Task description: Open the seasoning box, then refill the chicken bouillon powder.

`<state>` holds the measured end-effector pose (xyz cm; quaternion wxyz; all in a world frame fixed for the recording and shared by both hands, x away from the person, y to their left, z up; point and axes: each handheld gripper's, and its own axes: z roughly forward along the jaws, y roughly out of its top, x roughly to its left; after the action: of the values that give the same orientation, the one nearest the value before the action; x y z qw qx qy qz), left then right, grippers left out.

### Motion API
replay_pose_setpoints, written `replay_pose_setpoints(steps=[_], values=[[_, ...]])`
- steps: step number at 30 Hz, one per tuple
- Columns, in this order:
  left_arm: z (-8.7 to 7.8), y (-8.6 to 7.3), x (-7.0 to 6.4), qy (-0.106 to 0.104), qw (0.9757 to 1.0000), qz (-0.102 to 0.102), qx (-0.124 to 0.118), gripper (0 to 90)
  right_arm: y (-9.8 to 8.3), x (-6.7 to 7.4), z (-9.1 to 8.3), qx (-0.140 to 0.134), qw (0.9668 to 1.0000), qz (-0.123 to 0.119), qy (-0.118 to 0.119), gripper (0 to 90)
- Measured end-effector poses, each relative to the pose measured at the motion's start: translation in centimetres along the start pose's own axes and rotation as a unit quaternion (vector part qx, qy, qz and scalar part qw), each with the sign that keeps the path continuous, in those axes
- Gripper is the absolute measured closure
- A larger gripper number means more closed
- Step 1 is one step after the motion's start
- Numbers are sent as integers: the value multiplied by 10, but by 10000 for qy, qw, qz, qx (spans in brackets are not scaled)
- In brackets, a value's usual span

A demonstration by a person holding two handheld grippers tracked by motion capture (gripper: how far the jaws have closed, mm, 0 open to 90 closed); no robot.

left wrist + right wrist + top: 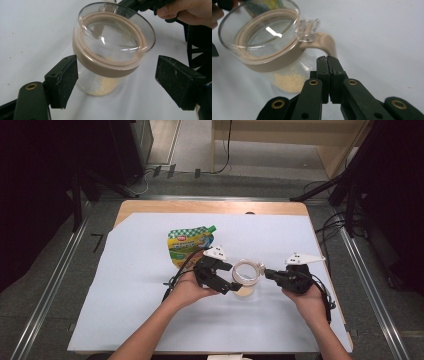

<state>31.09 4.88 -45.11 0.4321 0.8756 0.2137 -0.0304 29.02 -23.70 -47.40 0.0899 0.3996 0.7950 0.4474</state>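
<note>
A clear glass jar with a tan seal band and a glass lid stands on the white sheet; pale grains lie at its bottom. My left gripper is open. Its pads stand on either side of the jar without touching it. From the right, my right gripper points at the jar with its jaws shut together. Its tips sit just below the tan tab and the lid's glass lug. Whether they pinch the tab I cannot tell.
A green and yellow spouted pouch lies flat behind the left hand. The white sheet covers most of the wooden table. Dark stands and cables ring the table on the floor.
</note>
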Motion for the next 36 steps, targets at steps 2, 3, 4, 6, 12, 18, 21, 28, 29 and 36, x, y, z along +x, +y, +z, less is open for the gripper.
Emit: replay_pose_setpoints(steps=[2,3,4,6,12,18,21,28,29,36], values=[[4,0,-1,107,9999,31,16,196,1,-3,-5,-93,9998,98,-125,900],[7,1,0,163,9999,31,10,196,1,-5,-3,-78,9998,135,-158,900],[7,1,0,163,9999,31,10,195,1,-5,-3,-78,9998,135,-158,900],[10,1,-1,226,9996,152,-98,181,0,-7,4,-8,9995,160,-260,900],[20,2,-5,428,9985,316,-101,125,0,-9,19,55,9992,236,-323,900],[27,3,-5,444,9986,264,-86,108,-3,-9,28,198,9984,218,-488,900],[29,3,-6,484,9985,254,-96,105,-3,-8,28,197,9983,225,-501,900],[28,5,-7,516,9986,119,-53,105,-3,-7,28,207,9981,243,-528,900],[28,5,-7,524,9985,132,-52,105,-3,-7,28,208,9981,244,-529,900],[24,9,-12,693,9969,352,-109,118,-4,-7,28,214,9980,221,-561,900]])
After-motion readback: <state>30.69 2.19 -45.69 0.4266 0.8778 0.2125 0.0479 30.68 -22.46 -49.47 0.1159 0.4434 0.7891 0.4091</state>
